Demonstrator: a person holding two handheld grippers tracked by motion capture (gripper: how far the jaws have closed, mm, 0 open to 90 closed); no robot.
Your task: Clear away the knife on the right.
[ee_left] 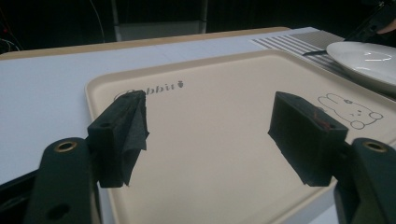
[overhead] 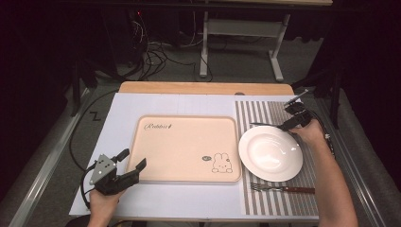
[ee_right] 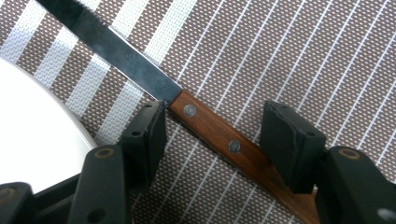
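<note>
A knife with a brown riveted wooden handle (ee_right: 219, 135) and a dark blade lies on the striped placemat (ee_right: 289, 51), just behind the white plate (ee_right: 32, 121). My right gripper (ee_right: 215, 122) is lowered over it, open, with the handle between its jaws; the left jaw is close against the handle's blade end and the right jaw stands clear. In the high view that gripper (overhead: 293, 120) is at the back right of the plate (overhead: 270, 153), and the knife blade (overhead: 264, 125) points left. My left gripper (overhead: 133, 159) hovers open and empty at the beige tray's front left corner.
The beige tray (overhead: 189, 118) with a rabbit drawing lies mid-table on a white mat, bare inside. A fork (overhead: 282, 188) with a brown handle lies on the placemat in front of the plate. Beyond the table's far edge are cables and desk legs.
</note>
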